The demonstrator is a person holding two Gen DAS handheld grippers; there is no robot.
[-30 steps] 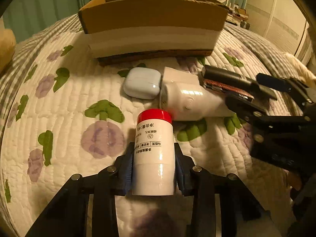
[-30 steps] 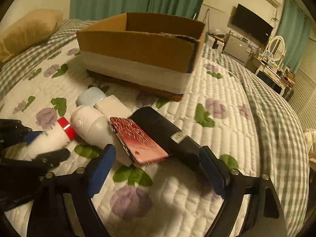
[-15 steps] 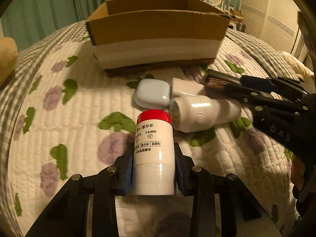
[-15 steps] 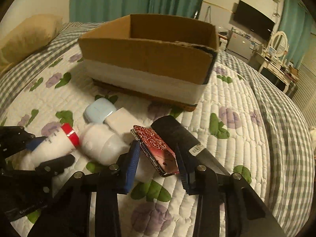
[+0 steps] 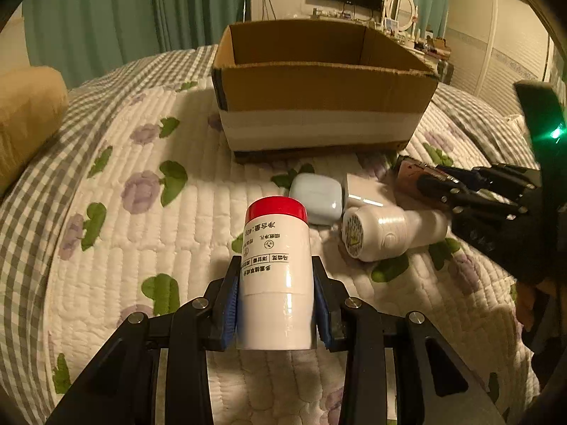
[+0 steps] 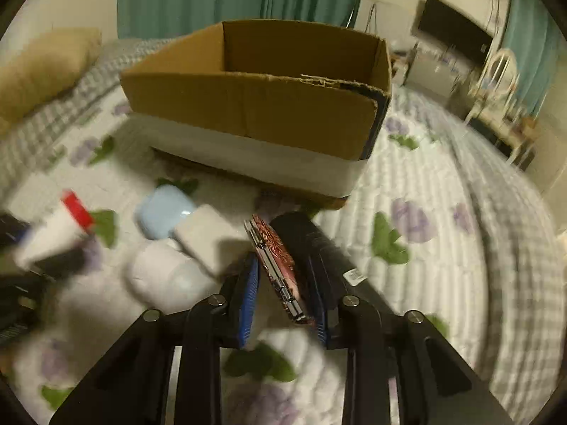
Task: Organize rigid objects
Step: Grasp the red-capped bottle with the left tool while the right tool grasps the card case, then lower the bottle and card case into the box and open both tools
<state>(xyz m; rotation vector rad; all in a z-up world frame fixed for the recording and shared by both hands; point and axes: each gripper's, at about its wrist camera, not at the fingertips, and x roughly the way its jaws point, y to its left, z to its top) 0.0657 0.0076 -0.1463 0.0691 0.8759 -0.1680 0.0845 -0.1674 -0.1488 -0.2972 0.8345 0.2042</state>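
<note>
My left gripper (image 5: 275, 283) is shut on a white bottle with a red cap (image 5: 274, 233), held off the quilt and pointing toward the open cardboard box (image 5: 319, 88). In the right wrist view my right gripper (image 6: 282, 265) has its jaws closing on a red patterned case (image 6: 273, 251). The case stands tipped on its edge, touching both blue pads. A long black object (image 6: 304, 233) lies against the right finger. The left wrist view shows the right gripper (image 5: 443, 184) at the far right, with the red case (image 5: 411, 173) at its tips.
On the flowered quilt in front of the box lie a pale blue earbud case (image 5: 315, 194), a white block (image 5: 361, 194) and a white rounded device (image 5: 386, 233). A tan pillow (image 5: 24, 113) sits at the left. Furniture stands beyond the bed.
My right jaws went from wide apart to narrow around the red case, which tipped from flat onto its edge. My left gripper rose with the bottle.
</note>
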